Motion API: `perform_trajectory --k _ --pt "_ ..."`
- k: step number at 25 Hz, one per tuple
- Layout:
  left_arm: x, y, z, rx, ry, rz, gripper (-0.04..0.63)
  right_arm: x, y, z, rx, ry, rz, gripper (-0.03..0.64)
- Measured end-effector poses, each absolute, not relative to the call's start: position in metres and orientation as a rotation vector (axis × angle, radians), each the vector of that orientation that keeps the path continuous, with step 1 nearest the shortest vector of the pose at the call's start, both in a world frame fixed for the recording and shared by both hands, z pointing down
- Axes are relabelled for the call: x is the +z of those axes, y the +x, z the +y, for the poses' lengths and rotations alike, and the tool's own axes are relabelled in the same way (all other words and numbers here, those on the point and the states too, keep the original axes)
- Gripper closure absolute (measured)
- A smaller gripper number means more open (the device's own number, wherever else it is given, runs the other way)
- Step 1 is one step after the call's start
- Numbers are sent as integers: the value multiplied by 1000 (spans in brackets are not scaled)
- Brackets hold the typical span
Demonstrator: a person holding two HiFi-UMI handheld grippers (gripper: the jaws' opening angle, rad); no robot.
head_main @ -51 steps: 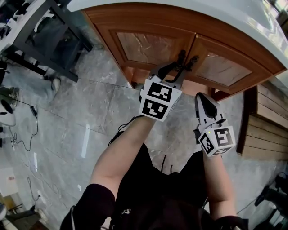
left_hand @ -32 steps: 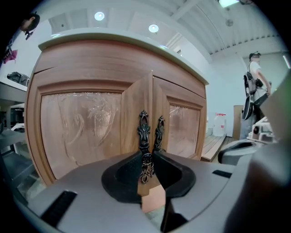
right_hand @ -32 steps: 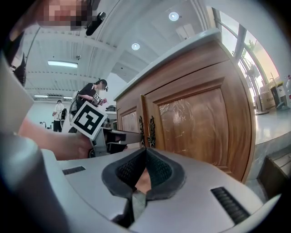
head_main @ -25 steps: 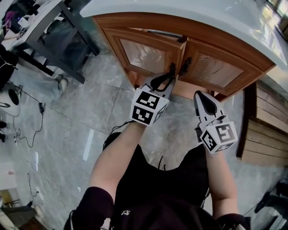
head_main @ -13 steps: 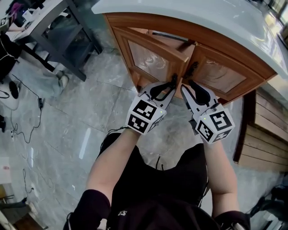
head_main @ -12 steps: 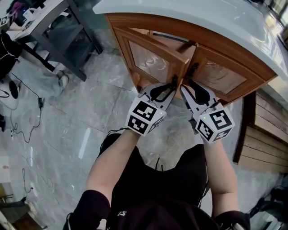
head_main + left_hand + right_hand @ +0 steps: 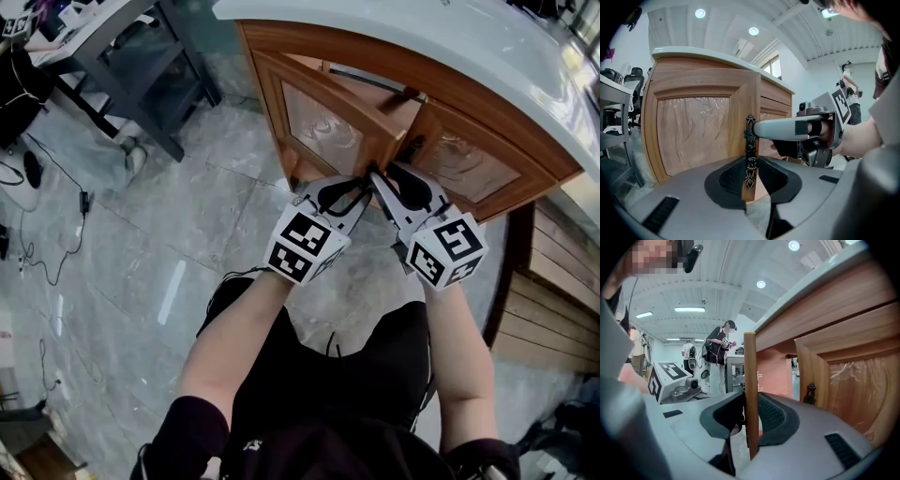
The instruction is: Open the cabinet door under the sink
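Note:
The left cabinet door (image 7: 328,127) under the white countertop (image 7: 450,47) stands partly swung out; the right door (image 7: 478,169) is shut. My left gripper (image 7: 361,192) is shut on the left door's dark ornate handle (image 7: 750,150), which runs upright between its jaws (image 7: 750,176). My right gripper (image 7: 380,183) sits just right of it at the door's free edge. That wooden edge (image 7: 750,380) stands between its jaws (image 7: 751,420), which have just been closing and now press on it. The right door's handle (image 7: 810,393) shows beyond.
A dark metal table frame (image 7: 122,66) stands at the upper left. Cables (image 7: 37,234) trail over the grey tiled floor. Wooden slats (image 7: 553,291) lie at the right. A person (image 7: 719,348) stands far off in the right gripper view.
The left door has swung further out with my left gripper on its handle. My right gripper has come up from the lower right, opened, and taken the door's free edge between its jaws.

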State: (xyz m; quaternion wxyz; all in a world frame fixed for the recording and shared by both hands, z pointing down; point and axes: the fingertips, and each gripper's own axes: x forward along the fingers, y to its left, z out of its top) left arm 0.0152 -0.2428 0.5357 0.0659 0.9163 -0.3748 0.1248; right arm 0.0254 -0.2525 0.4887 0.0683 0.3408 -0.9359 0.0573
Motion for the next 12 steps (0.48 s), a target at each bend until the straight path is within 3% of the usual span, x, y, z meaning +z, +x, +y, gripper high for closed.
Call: perform_trajectory --k 12 --pt "537 -17 -211 450 2761 -1136 497 492 -4 -212 96 839 -2875 515"
